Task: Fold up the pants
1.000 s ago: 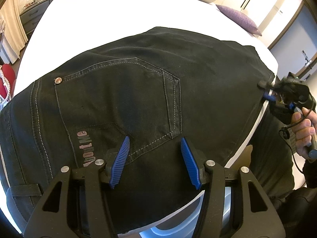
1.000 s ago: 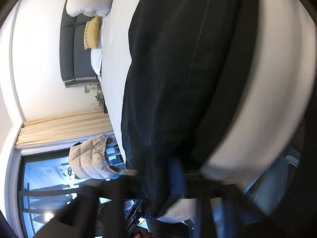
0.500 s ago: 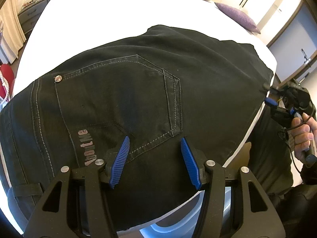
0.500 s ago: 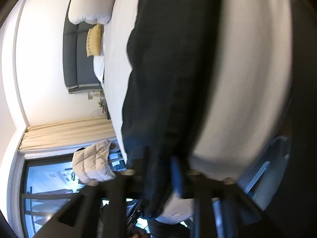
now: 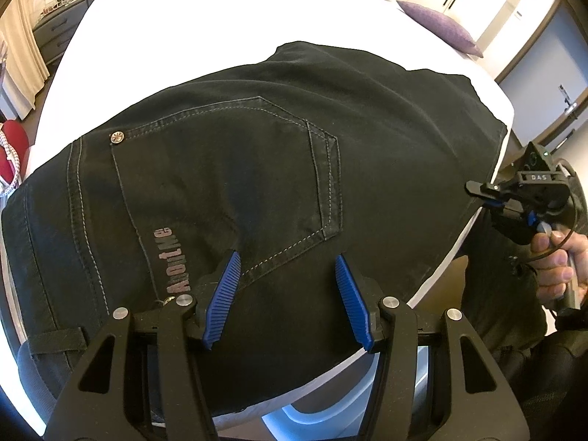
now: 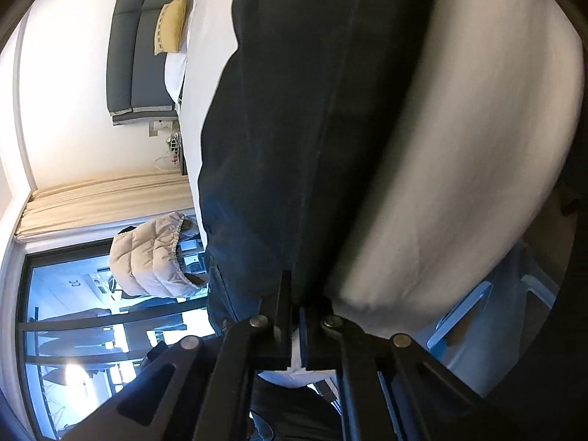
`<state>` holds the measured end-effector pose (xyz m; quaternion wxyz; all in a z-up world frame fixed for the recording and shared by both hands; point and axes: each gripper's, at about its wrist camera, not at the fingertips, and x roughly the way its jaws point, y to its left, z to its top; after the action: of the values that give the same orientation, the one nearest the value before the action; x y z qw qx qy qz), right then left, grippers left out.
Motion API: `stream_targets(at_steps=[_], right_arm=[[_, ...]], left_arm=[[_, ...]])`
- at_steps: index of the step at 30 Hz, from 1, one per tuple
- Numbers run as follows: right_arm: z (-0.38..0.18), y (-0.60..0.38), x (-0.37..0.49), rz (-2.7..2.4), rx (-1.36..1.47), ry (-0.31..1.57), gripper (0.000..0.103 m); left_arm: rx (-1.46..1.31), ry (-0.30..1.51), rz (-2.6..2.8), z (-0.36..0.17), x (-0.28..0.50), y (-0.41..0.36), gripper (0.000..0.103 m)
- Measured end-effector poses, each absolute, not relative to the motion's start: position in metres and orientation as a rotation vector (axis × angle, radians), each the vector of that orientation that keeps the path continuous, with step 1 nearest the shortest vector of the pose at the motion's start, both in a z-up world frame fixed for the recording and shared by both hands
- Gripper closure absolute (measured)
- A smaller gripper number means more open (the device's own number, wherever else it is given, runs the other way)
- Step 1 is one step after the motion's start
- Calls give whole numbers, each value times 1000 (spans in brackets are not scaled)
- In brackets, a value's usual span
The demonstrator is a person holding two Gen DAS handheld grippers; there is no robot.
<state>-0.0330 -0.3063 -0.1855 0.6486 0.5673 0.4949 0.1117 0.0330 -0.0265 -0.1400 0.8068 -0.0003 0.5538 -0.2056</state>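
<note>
Your right claw blocks its own grip on the black jeans.
Its jaws just closed, seemingly pinching denim; your left claw hangs spread above the pocket.

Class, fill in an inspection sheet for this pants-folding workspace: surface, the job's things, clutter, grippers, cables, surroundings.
Surface: white bed, smooth.
Job's things: black pants lie flat, back pocket up, reaching the bed's edge.
Clutter: nothing seen on the bed besides pillows at its far end.
Grippers: left gripper open above the pants; right gripper shut at the pants' edge; whether it pinches cloth is unclear.
Cables: thin black cable by the right hand.
Surroundings: curtains, dresser, window.
</note>
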Motion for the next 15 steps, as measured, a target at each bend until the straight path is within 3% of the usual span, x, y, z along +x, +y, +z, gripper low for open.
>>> stream_targets(at_steps=[3,5,7,9,11,12,15], right_arm=[[-182,-309,-28,271,1266,1123,98],[-182,-314,-25,275,1314,1123,88],[-178,-327,-24,277,1362,1066,70],[-171,-338,-22,246,1349,1018,68],[-169,-350,-18,244,1361,991,74],[-170,-354,-15,232,1339,996,94],[-177,-365,-16,183,1312,1026,100]], left_arm=[[8,1185,-432,-134,34,-28,50],[9,1174,-431,-124,36,-28,50],[-25,1143,-446,-109,41,-29,50],[-66,1099,-484,-91,52,-34,50],[-80,1063,-537,-77,73,-47,50],[-76,1053,-559,-73,84,-54,50],[-79,1039,-657,-74,133,-86,50]])
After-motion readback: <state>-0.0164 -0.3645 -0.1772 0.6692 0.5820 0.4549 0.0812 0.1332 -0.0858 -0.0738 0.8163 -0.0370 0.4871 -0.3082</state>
